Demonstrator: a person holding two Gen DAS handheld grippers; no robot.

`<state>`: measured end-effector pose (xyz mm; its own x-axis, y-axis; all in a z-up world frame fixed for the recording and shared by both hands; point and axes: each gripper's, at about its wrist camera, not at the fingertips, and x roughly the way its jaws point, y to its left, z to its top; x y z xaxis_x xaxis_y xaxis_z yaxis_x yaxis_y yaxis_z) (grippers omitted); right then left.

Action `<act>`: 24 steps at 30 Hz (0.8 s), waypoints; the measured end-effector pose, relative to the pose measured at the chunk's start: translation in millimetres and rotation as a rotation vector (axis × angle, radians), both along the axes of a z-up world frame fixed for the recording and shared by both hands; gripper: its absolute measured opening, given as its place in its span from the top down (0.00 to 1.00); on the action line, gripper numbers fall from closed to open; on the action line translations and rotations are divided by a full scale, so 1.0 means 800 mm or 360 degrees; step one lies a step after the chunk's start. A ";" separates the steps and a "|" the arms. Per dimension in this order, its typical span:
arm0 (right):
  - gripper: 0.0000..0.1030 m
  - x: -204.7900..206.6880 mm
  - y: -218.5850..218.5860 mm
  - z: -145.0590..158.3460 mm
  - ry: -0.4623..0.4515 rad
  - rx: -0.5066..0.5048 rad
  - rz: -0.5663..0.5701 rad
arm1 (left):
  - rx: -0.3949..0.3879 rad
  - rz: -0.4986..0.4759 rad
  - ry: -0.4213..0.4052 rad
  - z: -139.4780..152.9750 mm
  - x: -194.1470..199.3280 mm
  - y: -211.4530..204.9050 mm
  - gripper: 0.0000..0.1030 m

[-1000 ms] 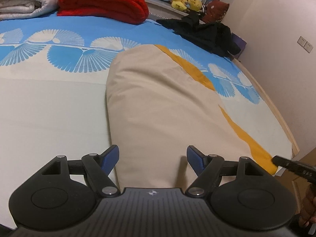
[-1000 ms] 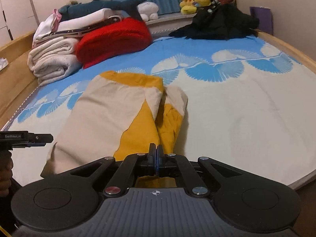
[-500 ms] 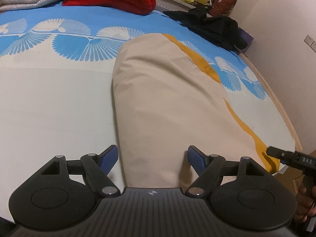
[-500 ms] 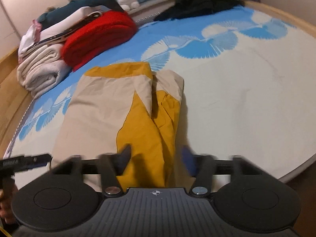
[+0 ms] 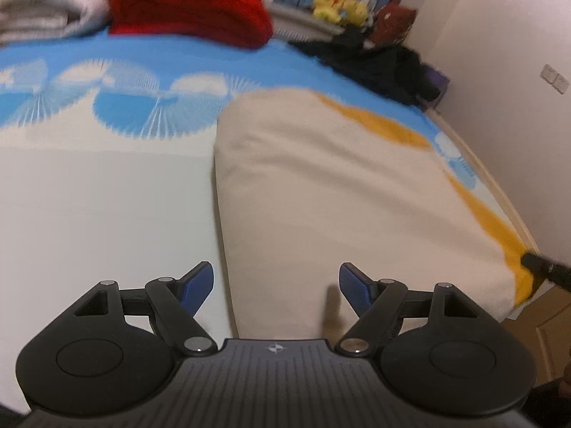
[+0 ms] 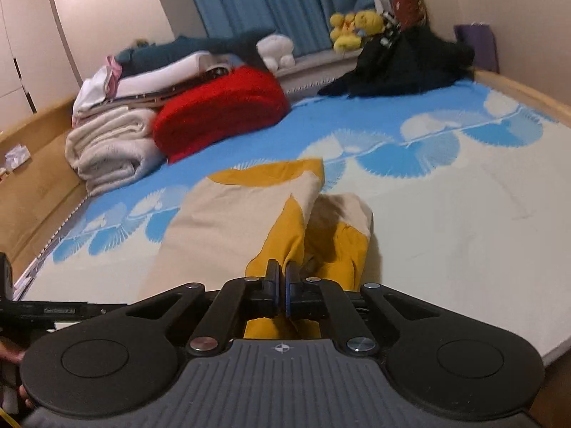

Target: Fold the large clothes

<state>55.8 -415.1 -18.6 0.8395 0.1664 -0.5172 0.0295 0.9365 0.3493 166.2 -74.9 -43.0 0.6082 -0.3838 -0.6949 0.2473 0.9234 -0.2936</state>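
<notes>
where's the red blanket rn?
The red blanket lies at the far side of the bed, upper left in the right wrist view, beside the rolled white blankets and beyond the beige and yellow garment.

Ahead of the matt black plastic right gripper point(image 6: 282, 278) lies a smooth beige-and-mustard cloth garment point(image 6: 228, 221) on the printed cotton-like bedsheet point(image 6: 446, 221), beyond it a fuzzy red blanket point(image 6: 221, 110) and glossy wooden bed frame point(image 6: 32, 178).
</notes>
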 end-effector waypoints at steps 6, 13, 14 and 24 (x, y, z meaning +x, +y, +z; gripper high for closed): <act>0.98 -0.003 -0.033 -0.033 0.0314 -0.0020 -0.0062 | 0.0132 -0.0157 0.0124 -0.020 0.002 -0.026 0.18; 0.98 0.038 -0.005 -0.096 0.0739 -0.0247 0.0012 | 0.0243 -0.0251 0.0307 -0.044 0.001 -0.031 0.21; 0.98 0.040 0.000 -0.099 0.0755 -0.0284 0.0017 | 0.0150 -0.0262 0.0285 -0.036 -0.001 -0.027 0.21; 0.90 0.049 0.001 -0.084 0.0642 -0.0347 -0.0089 | 0.0351 -0.0372 0.0365 -0.050 -0.010 -0.040 0.19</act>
<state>94.6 -414.0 -85.6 0.5687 -0.0221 -0.8223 0.1751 0.9800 0.0948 157.9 -106.7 -83.1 0.3414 -0.3195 -0.8839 0.4091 0.8972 -0.1663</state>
